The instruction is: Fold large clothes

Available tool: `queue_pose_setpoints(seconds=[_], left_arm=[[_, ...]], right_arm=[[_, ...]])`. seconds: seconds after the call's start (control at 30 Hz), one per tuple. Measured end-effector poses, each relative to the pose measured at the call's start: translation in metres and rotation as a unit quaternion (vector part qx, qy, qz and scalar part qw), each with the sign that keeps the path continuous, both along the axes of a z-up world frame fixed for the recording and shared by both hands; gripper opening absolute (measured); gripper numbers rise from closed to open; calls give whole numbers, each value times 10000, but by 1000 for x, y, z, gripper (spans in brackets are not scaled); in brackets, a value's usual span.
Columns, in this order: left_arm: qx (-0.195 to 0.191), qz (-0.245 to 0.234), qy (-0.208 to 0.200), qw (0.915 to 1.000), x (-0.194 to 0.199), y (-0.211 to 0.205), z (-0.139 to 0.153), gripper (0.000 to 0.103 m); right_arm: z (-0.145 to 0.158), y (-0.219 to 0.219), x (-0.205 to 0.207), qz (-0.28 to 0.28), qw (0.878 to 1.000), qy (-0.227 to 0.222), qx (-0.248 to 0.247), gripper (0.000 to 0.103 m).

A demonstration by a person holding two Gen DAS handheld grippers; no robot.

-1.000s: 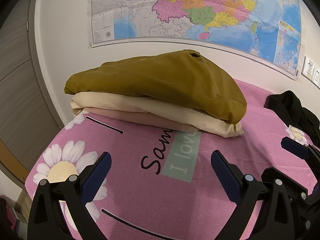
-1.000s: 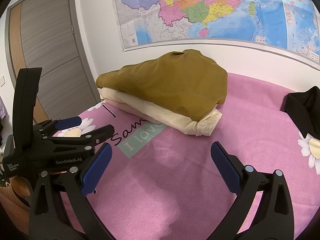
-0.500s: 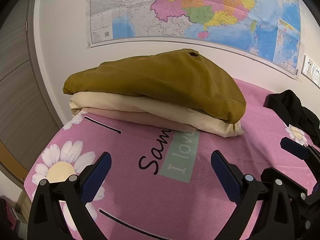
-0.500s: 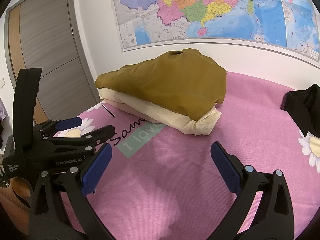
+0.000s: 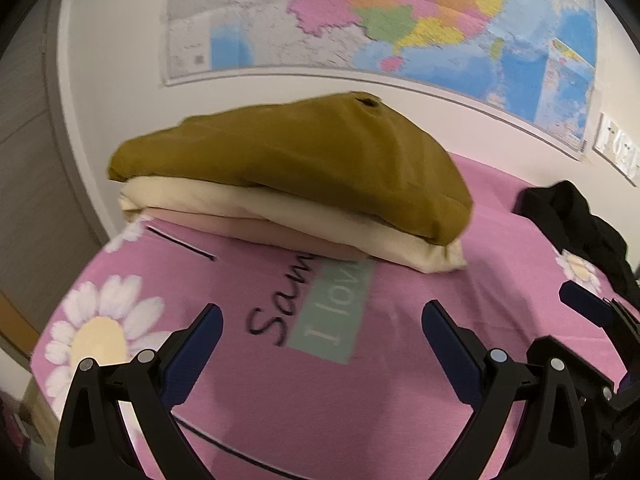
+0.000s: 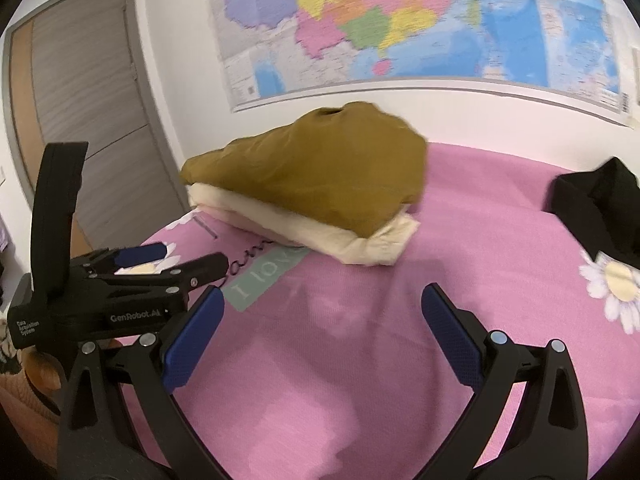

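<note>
A stack of folded clothes lies at the far side of the pink bed sheet [image 5: 360,392]: an olive-brown garment [image 5: 304,160] on top of a cream one [image 5: 248,204]. The stack also shows in the right wrist view, olive garment [image 6: 320,168] over cream [image 6: 360,244]. A crumpled black garment [image 5: 576,216] lies at the right, also seen in the right wrist view [image 6: 596,204]. My left gripper [image 5: 320,320] is open and empty above the sheet, short of the stack. My right gripper [image 6: 320,308] is open and empty, with the left gripper [image 6: 160,264] beside it at the left.
A wall with a large map [image 5: 400,24] stands behind the bed. A grey door [image 6: 92,120] is at the left. The sheet has daisy prints [image 5: 100,332] and lettering [image 5: 332,308]. The bed's left edge drops off near the door.
Both grippers have shifted slightly, turning a little to the right, so the stack sits further left in the right wrist view. Both stay open and empty.
</note>
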State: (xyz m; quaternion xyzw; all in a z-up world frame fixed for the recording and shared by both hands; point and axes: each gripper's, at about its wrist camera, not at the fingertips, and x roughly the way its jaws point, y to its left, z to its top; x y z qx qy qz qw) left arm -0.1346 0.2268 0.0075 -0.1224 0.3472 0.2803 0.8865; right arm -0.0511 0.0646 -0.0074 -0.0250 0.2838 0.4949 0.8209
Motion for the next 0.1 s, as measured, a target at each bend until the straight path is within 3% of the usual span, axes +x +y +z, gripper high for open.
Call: queue_pose_setpoints(seconds=[0.1], left_arm=[[-52,-331,36,9994,14,-14,-2,96]], right_arm=[[0,-26,10,-419,9991,42,70,97]])
